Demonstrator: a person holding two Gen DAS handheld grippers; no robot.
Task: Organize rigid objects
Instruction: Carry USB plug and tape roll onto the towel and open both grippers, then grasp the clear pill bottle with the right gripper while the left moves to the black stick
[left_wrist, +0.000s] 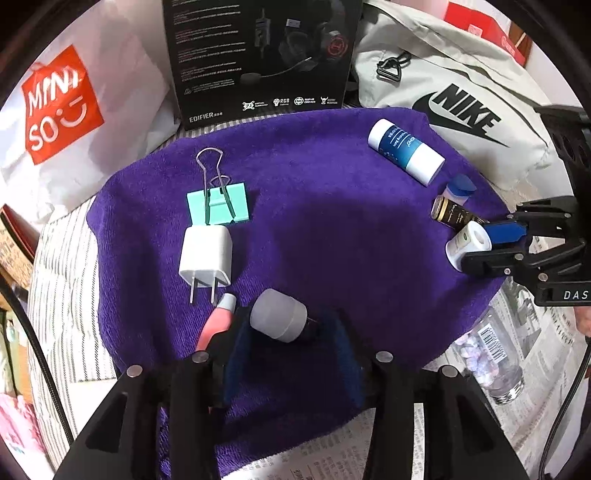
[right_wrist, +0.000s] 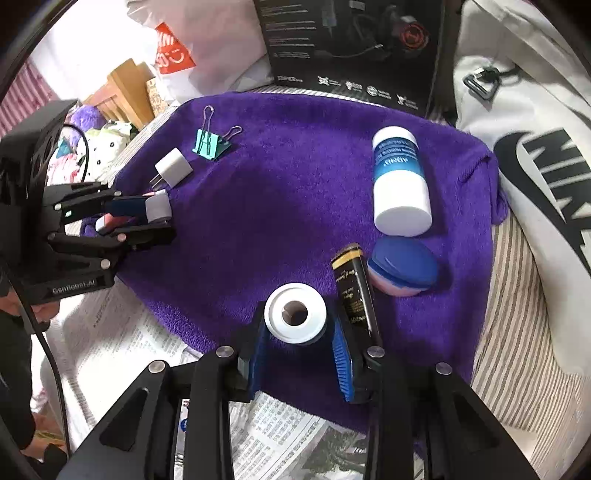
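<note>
Along the left edge of the purple towel (left_wrist: 314, 221) a mint binder clip (left_wrist: 218, 205), a white charger plug (left_wrist: 207, 258) and a pink tube (left_wrist: 216, 325) are lined up. A grey-capped item (left_wrist: 279, 319) sits between the left gripper (left_wrist: 291, 354) pads, which appear slightly parted; contact cannot be confirmed. At the right edge, a white roll (right_wrist: 295, 314) is clamped in the right gripper (right_wrist: 299, 354), crowded by a black tube (right_wrist: 352, 291), blue-lidded jar (right_wrist: 404, 269) and blue-and-white bottle (right_wrist: 400, 181).

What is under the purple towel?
Newspaper shows under the purple towel's near edge, and striped bedding at its sides. How far either runs beneath the middle cannot be seen, because the towel covers it.
</note>
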